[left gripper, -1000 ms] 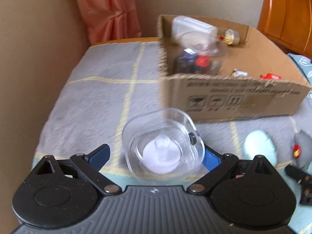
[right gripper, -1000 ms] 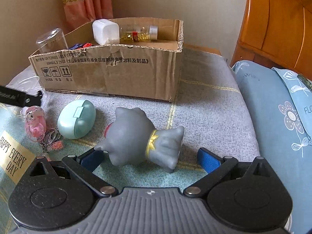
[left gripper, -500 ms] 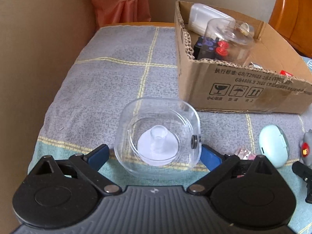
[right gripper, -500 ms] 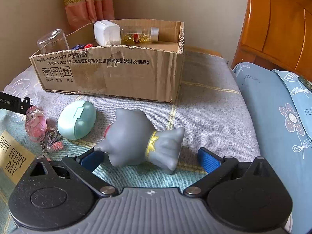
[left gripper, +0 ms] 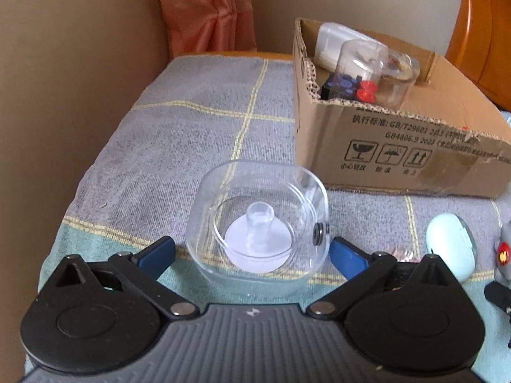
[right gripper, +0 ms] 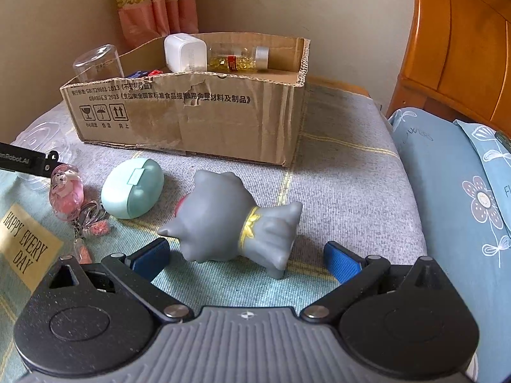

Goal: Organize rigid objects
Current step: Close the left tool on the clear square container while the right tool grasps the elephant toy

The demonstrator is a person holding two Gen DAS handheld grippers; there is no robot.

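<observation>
A clear square plastic container (left gripper: 258,223) lies on the blanket between the blue fingers of my left gripper (left gripper: 252,253), which is open; the right finger is close to its side. A grey toy figure (right gripper: 236,220) lies on its side between the fingers of my right gripper (right gripper: 246,257), which is open around it. The cardboard box (right gripper: 191,115) stands behind, holding a clear jar (left gripper: 377,70), a white container (right gripper: 185,52) and a bottle with yellow contents (right gripper: 238,60). The box also shows in the left wrist view (left gripper: 399,156).
A mint egg-shaped case (right gripper: 132,188) and a pink keychain (right gripper: 68,191) lie left of the grey toy. A "HAPPY EVERY DAY" label (right gripper: 25,245) is on the blanket. A blue floral pillow (right gripper: 463,191) lies right. A wooden headboard (right gripper: 463,38) stands behind.
The left gripper has shifted and turned a little, so the clear container sits lower and nearer the fingers; the box looks farther right. The right gripper and grey toy have barely moved.
</observation>
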